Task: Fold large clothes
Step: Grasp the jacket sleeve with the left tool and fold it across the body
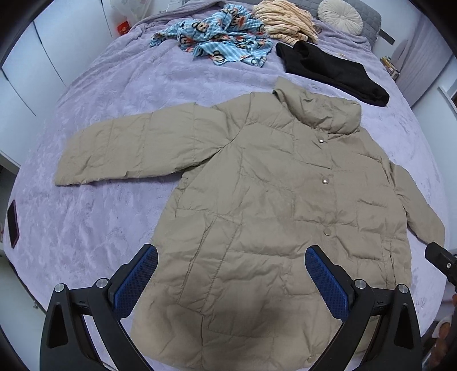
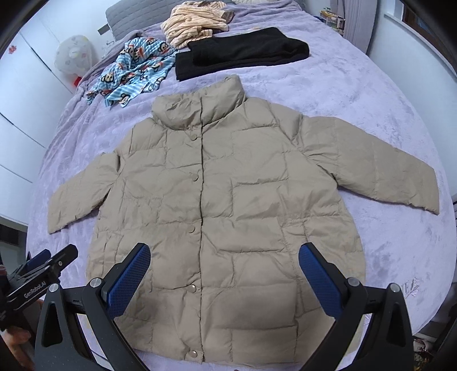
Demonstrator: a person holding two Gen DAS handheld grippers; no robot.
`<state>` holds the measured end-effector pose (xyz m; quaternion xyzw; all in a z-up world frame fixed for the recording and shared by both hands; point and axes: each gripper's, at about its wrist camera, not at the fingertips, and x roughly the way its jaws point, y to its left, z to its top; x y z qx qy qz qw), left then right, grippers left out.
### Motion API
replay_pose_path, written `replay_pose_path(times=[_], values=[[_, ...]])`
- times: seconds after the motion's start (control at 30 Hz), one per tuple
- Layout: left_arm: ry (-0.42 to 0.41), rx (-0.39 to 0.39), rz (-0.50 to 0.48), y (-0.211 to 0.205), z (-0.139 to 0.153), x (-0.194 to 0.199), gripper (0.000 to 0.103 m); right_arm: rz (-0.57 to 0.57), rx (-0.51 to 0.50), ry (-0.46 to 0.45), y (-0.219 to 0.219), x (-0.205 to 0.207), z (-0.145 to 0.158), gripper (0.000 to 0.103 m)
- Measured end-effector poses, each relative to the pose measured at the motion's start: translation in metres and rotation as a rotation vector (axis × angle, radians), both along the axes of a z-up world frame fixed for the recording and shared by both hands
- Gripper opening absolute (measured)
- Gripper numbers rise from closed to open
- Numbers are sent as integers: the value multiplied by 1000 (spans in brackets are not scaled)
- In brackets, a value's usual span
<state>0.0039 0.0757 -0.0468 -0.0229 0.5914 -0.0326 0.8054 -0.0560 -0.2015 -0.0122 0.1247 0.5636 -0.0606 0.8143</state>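
Note:
A beige quilted puffer jacket (image 1: 271,199) (image 2: 217,205) lies flat and face up on the lilac bedspread, snapped shut, collar toward the far side and both sleeves spread out sideways. My left gripper (image 1: 231,256) hovers open above the jacket's lower hem, near its left half, with nothing between the blue pads. My right gripper (image 2: 224,254) is open too, over the hem around the snap line, and holds nothing. The tip of the right gripper (image 1: 440,256) shows at the left wrist view's right edge; the left gripper (image 2: 42,268) shows at the right wrist view's lower left.
Further up the bed (image 1: 114,94) lie a blue cartoon-print garment (image 1: 220,40), a striped cream garment (image 1: 285,20), a folded black garment (image 1: 334,71) and a round cushion (image 1: 340,14). A dark phone-like object (image 1: 12,225) rests at the bed's left edge. White wardrobes stand on the left.

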Motion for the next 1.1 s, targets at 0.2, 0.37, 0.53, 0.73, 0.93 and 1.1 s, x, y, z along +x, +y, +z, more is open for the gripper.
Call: replay_pose_path(times=[0.2, 0.37, 0.53, 0.73, 0.93, 1.1], values=[[3, -117, 83, 80, -41, 28, 103, 92, 52, 3, 51, 12, -28, 103], [-36, -235, 220, 162, -92, 66, 103, 160, 90, 27, 108, 27, -66, 103], [-56, -432, 354, 229, -146, 96, 103, 171, 131, 104, 144, 36, -107, 103], [-86, -521, 450, 274, -188, 139, 103, 179, 151, 90, 161, 45, -132, 103], [-131, -467, 500, 293, -186, 191, 63, 153, 156, 39, 168, 72, -134, 103], [-142, -486, 485, 302, -170, 200, 12, 153, 157, -20, 178, 104, -127, 103]])
